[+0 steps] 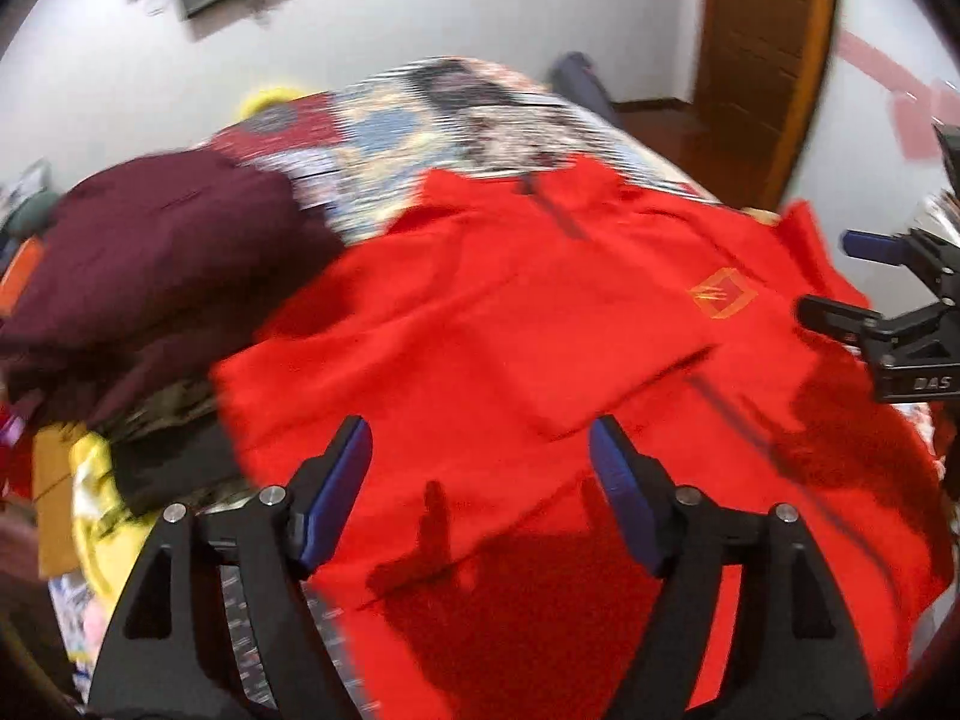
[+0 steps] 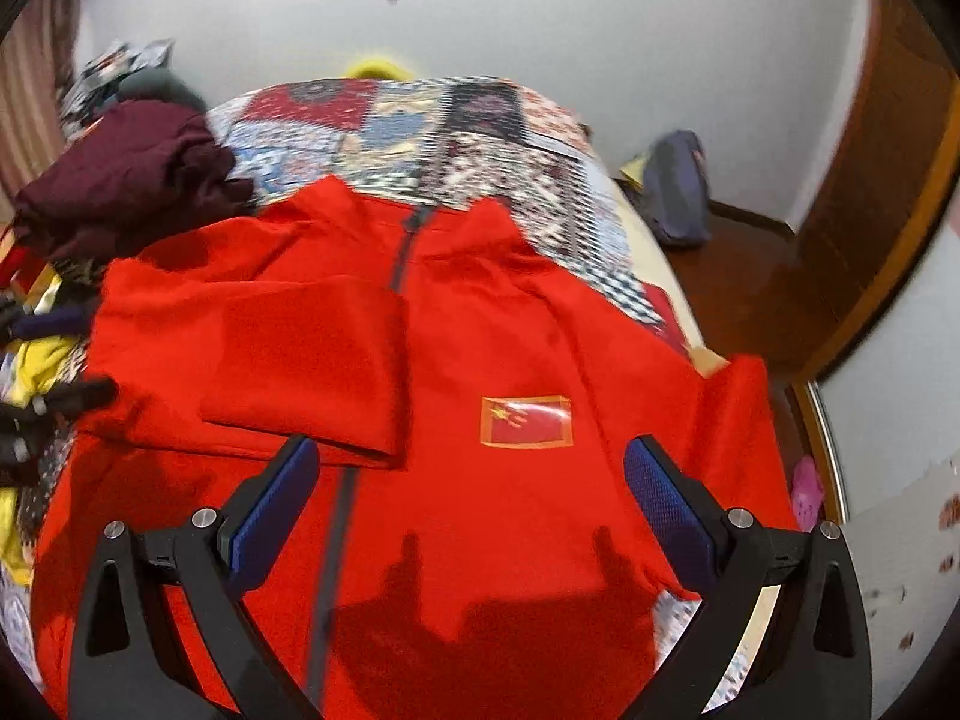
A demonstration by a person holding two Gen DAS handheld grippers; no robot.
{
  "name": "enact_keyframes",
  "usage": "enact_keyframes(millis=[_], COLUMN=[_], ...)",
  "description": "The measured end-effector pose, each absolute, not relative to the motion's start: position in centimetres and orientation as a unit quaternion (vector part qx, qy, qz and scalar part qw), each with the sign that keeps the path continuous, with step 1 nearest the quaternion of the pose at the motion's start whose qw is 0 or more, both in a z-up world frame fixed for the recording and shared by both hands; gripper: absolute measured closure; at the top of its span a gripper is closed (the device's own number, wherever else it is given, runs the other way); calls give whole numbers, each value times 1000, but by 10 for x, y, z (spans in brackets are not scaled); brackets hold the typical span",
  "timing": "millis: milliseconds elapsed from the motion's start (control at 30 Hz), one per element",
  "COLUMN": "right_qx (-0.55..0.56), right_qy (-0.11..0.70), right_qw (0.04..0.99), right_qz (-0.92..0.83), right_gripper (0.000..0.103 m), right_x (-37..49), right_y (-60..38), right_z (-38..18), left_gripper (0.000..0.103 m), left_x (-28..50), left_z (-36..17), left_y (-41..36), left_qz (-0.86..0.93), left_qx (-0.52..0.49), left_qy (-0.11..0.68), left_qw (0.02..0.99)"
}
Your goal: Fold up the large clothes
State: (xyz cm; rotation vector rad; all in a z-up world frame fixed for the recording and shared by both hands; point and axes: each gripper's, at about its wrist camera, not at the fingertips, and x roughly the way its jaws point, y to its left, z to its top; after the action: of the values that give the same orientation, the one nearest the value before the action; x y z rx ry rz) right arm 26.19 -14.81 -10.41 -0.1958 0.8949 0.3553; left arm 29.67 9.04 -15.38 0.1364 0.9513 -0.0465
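Observation:
A large red zip jacket (image 1: 540, 324) lies spread on the patchwork bedspread (image 1: 420, 114), front up, with a flag patch (image 2: 525, 421) on its chest. One sleeve (image 2: 312, 360) is folded across the front. My left gripper (image 1: 480, 438) hovers open above the jacket's lower part, nothing between its blue pads. In the right wrist view my right gripper (image 2: 471, 462) is also open above the jacket (image 2: 480, 528), near the flag patch, holding nothing. The right gripper (image 1: 840, 282) shows at the right edge of the left wrist view; the left gripper (image 2: 60, 360) shows blurred at the left edge of the right wrist view.
A heap of dark maroon clothing (image 1: 162, 264) sits left of the jacket, with yellow and other garments (image 1: 96, 480) below it. The bed's right edge (image 2: 690, 324) drops to a wooden floor with a blue bag (image 2: 675, 192). A wooden door (image 1: 762, 48) stands at the right.

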Motion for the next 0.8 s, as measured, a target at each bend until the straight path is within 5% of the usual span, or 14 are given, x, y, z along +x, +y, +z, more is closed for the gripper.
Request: enact_keyframes(millis=[400,567,800], right_qx=[-202,-242,-261], right_qy=[447,471,485], right_qw=[832,800,783], right_qz=[261,282,289], right_gripper=[5,30,48], right_x=[268,271,278], right_y=[-47,-23,-5], right_z=[-143,-169,-186], left_gripper=[26,26,26], left_x=[248,240,245], left_z=[-197,-232,-258], left_y=[208,213,199], left_qz=[78,68,57], left_qx=[-10,-36,-53], left_qy=[502,528,543], left_qw=[861,846,836])
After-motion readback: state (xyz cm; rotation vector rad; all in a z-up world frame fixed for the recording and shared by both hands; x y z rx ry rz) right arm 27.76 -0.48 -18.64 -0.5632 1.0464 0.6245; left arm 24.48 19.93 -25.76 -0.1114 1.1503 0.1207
